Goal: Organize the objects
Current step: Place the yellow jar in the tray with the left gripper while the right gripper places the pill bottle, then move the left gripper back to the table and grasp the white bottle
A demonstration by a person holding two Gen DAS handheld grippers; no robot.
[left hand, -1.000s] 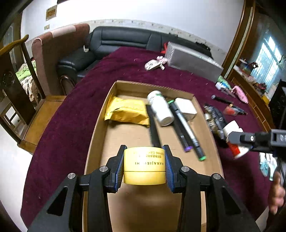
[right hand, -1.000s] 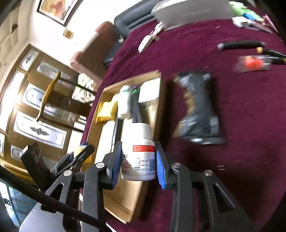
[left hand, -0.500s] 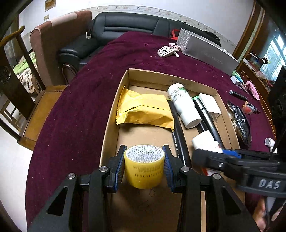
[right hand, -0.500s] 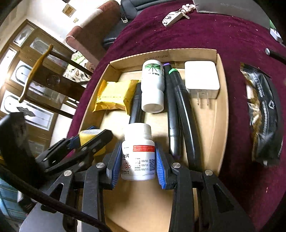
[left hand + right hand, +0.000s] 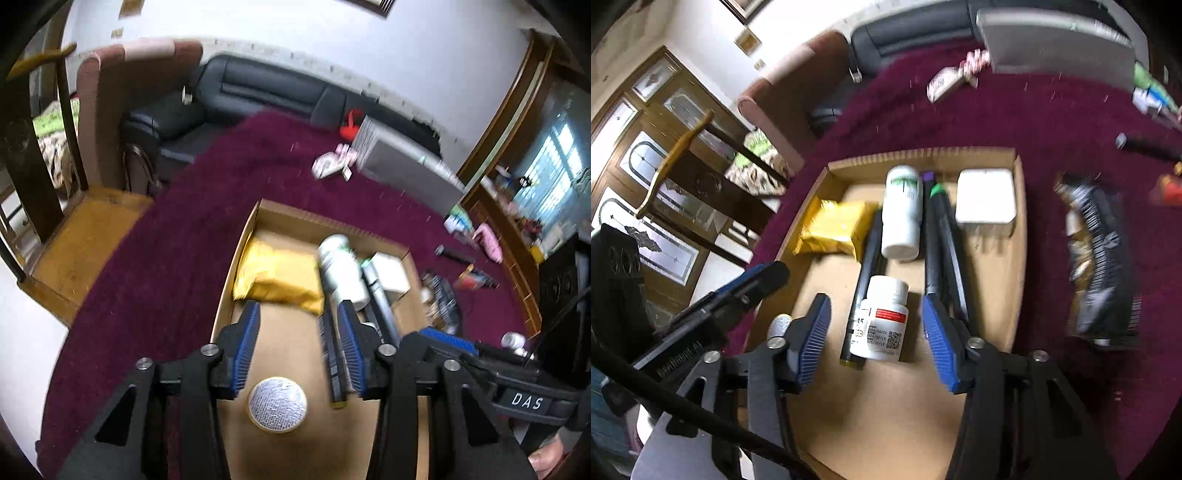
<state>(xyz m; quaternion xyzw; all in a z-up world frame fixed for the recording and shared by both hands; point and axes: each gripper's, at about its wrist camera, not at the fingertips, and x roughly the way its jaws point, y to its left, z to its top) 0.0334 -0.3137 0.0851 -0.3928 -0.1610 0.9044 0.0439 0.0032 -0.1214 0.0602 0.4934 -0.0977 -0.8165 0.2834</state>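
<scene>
A shallow cardboard tray [image 5: 242, 254] [image 5: 1019, 258] lies on the maroon tablecloth. My left gripper [image 5: 297, 321] hangs above it, jaws opening and nothing between the pads. The yellow jar with a silver top [image 5: 277, 404] stands free on the tray floor below it. My right gripper [image 5: 875, 325] is also opening. The white pill bottle with a red label [image 5: 882, 325] lies between its pads on the tray floor, clear of both. The left gripper's arm [image 5: 713, 306] shows at the left of the right wrist view.
The tray also holds a yellow packet [image 5: 280, 277], a white bottle [image 5: 902, 212], dark pens [image 5: 940, 243] and a white charger [image 5: 985, 201]. On the cloth lie a black pouch [image 5: 1100, 266], a keyring [image 5: 328, 164] and a grey box [image 5: 406, 166]. A sofa and chairs stand behind.
Both grippers opened. The yellow jar left the left gripper and now stands on the tray; the left gripper lifted back. The pill bottle left the right gripper and lies in the tray.
</scene>
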